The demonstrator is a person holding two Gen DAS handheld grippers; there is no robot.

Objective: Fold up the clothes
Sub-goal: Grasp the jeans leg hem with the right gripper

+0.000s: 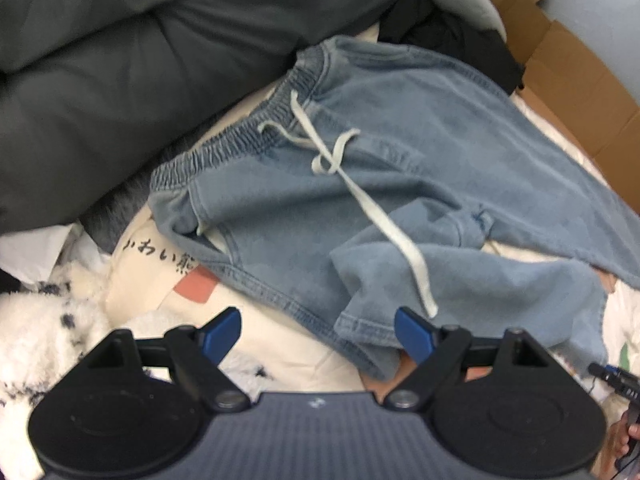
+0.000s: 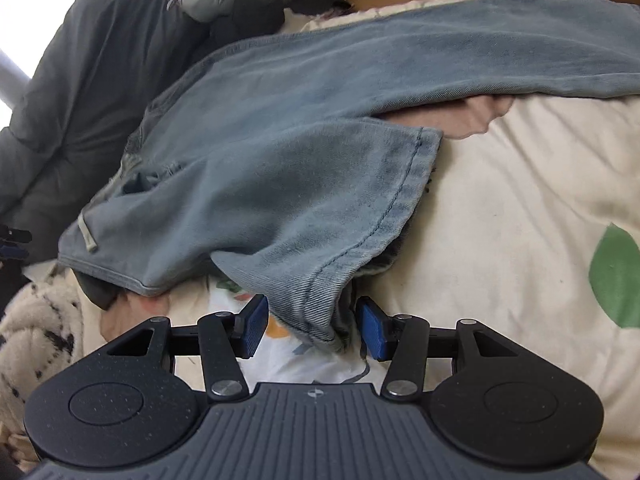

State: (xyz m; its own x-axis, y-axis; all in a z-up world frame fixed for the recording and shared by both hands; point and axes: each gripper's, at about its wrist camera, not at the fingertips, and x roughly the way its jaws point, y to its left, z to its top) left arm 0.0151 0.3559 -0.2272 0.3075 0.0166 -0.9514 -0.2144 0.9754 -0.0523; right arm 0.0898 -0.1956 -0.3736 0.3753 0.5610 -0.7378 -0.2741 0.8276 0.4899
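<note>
Light blue denim trousers [image 1: 400, 184] with an elastic waistband and a white drawstring [image 1: 384, 220] lie crumpled on a cream printed bed cover [image 1: 280, 344]. My left gripper [image 1: 318, 334] hovers just over their near folded hem with its jaws wide apart; the right pad [image 1: 414, 338] overlaps the denim edge. In the right wrist view a trouser leg [image 2: 304, 184] is folded back toward me. Its hem corner [image 2: 316, 312] pokes between the blue pads of my right gripper [image 2: 313, 328], which stand apart with cover showing beside the cloth.
A dark grey padded quilt [image 1: 120, 80] fills the far left. Cardboard [image 1: 568, 72] runs along the far right, with black and grey garments [image 1: 440, 28] beside it. A fluffy white spotted blanket [image 1: 44, 332] lies near left. A green print [image 2: 616, 276] marks the cover.
</note>
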